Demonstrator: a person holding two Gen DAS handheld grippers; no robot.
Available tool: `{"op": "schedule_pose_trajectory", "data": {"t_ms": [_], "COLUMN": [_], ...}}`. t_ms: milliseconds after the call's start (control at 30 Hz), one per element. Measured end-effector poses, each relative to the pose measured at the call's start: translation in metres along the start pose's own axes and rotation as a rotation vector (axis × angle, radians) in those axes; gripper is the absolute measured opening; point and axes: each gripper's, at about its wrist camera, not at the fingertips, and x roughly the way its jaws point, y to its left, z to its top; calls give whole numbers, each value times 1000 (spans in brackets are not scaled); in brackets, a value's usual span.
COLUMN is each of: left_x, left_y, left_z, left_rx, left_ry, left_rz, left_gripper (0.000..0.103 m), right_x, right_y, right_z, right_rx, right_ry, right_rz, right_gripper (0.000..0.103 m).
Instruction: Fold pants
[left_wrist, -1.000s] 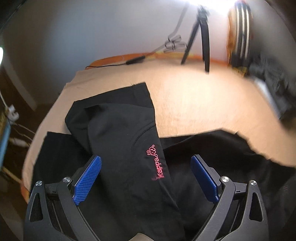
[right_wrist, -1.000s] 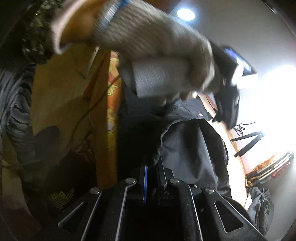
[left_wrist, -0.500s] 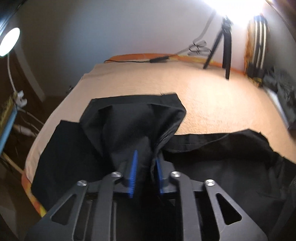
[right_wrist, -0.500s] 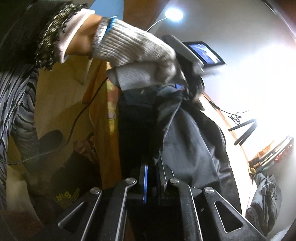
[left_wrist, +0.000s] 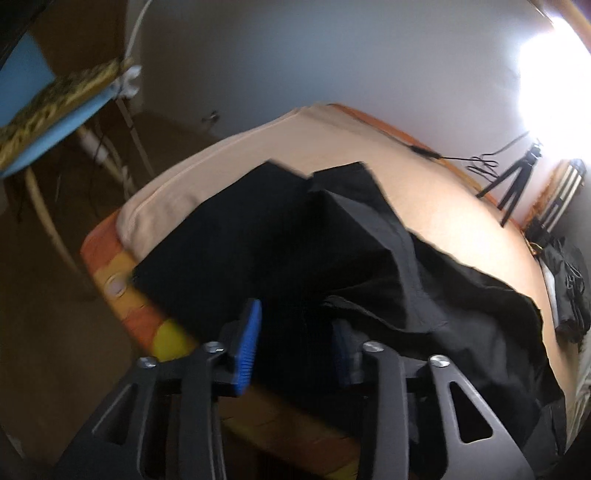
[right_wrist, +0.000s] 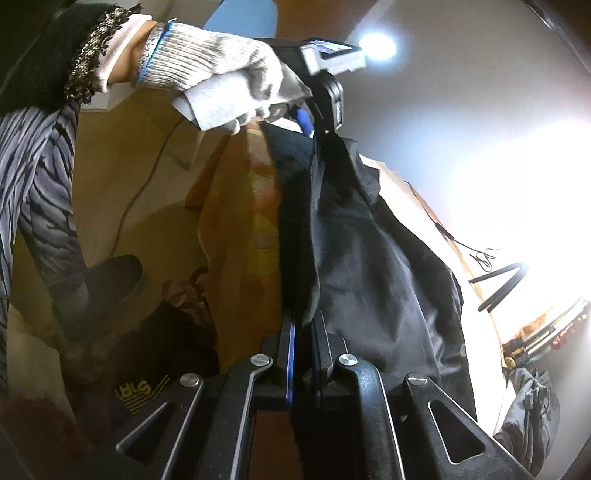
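The black pants (left_wrist: 295, 251) lie on the tan bed cover, one leg folded over the other near the bed's front corner. My left gripper (left_wrist: 295, 343) is partly open, its blue pads on either side of a bunched fold of the fabric at the front edge; the right pad is partly covered by cloth. In the right wrist view my right gripper (right_wrist: 303, 354) is shut on an edge of the pants (right_wrist: 369, 258), which stretch away to the left gripper (right_wrist: 314, 118), held by a gloved hand (right_wrist: 221, 85).
The bed (left_wrist: 443, 206) has an orange and yellow side (left_wrist: 147, 317). A small tripod (left_wrist: 517, 181) and a cable stand at its far edge. Dark clothes (left_wrist: 569, 280) lie at the far right. A blue table (left_wrist: 48, 122) stands left. A shoe (right_wrist: 107, 280) is on the floor.
My left gripper was open, shut on the fabric half a second ago, and now has its jaws apart again, having swung left to the bed's corner. The right gripper stays shut on the pants.
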Motion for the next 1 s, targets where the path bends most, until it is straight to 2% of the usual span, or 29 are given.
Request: {"op": "schedule_pose_trajectory", "data": {"t_ms": [67, 133, 233, 300, 333, 433, 567, 667, 733, 800, 867, 1000], "left_x": [0, -3, -4, -6, -11, -30, -60, -78, -75, -64, -46, -22], "left_y": [11, 18, 11, 11, 13, 10, -1, -30, -50, -66, -74, -83], "left_z": [3, 4, 2, -3, -6, -14, -20, -27, -31, -36, -37, -39], "left_rx": [-23, -18, 71, 134, 150, 203, 322, 473, 583, 669, 708, 775], "left_ry": [4, 2, 13, 51, 43, 14, -71, -165, -191, -182, -158, -141], "left_rz": [2, 13, 56, 64, 64, 36, 49, 69, 90, 90, 122, 181], "left_gripper": [52, 55, 58, 59, 59, 59, 59, 59, 60, 60, 60, 60], "right_x": [4, 7, 10, 13, 13, 5, -17, -33, -40, -45, -45, -25], "right_y": [4, 6, 5, 3, 2, -10, -32, -54, -68, -88, -104, -141], "right_z": [1, 2, 3, 2, 1, 0, 1, 4, 8, 15, 22, 38], "right_rx": [-10, -15, 1, 6, 19, 104, 241, 338, 376, 402, 410, 435], "right_ry": [7, 11, 20, 39, 40, 47, 17, -7, -19, -24, -25, -22], "right_rz": [6, 7, 22, 53, 66, 168, 272, 303, 310, 299, 264, 224], "right_gripper": [5, 5, 6, 8, 10, 24, 32, 38, 40, 42, 46, 47]}}
